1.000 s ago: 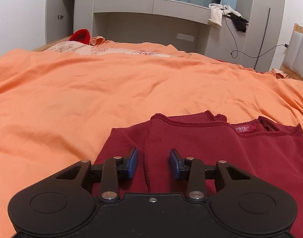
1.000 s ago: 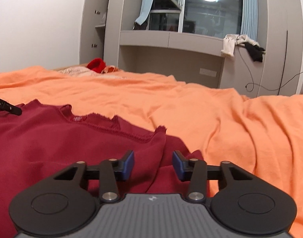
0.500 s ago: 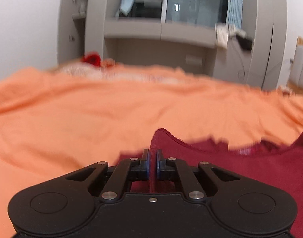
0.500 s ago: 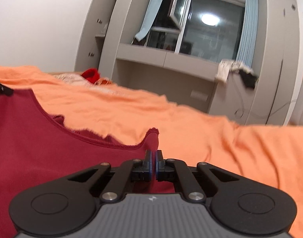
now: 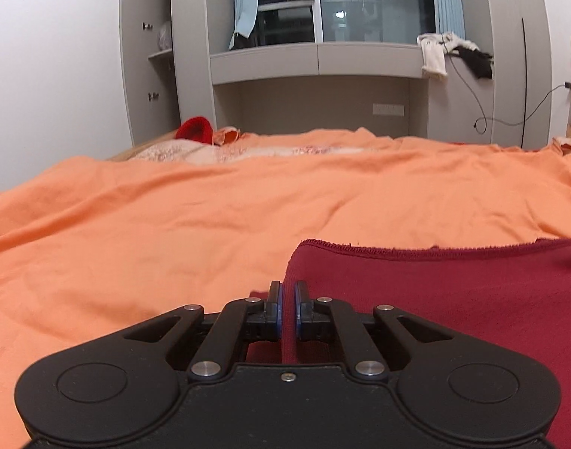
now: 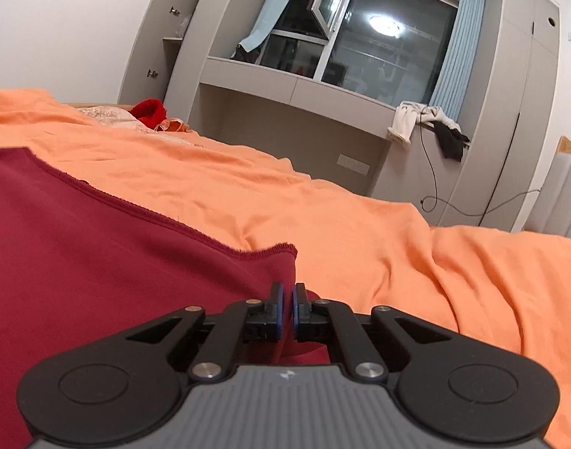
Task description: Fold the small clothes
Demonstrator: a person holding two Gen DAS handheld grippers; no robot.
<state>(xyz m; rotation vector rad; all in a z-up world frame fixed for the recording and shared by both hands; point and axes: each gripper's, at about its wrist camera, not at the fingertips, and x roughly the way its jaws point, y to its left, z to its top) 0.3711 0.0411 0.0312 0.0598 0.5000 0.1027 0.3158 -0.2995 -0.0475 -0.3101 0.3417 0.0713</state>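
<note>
Pinching the maroon top [image 5: 453, 299] with left gripper [image 5: 288, 308] and right gripper [image 6: 287, 308] jaws clamped tight on its corners, lower frame, probably needing an even carry-over fold onto the orange bed [image 5: 173, 224] next.

Orange-sheeted bed [image 5: 173, 224] under maroon top [image 5: 453, 299]

Matt dark-red knit top [image 5: 453, 299] (probably cotton) on soft, creased orange cloth sheet [image 5: 210, 217] — nothing glossy.

No legible text, label, brand name or number appears in either wrist view. The only mark is a small pale emblem on the grey ribbed housing of the right gripper [image 6: 287, 301], too small to read as lettering.
</note>
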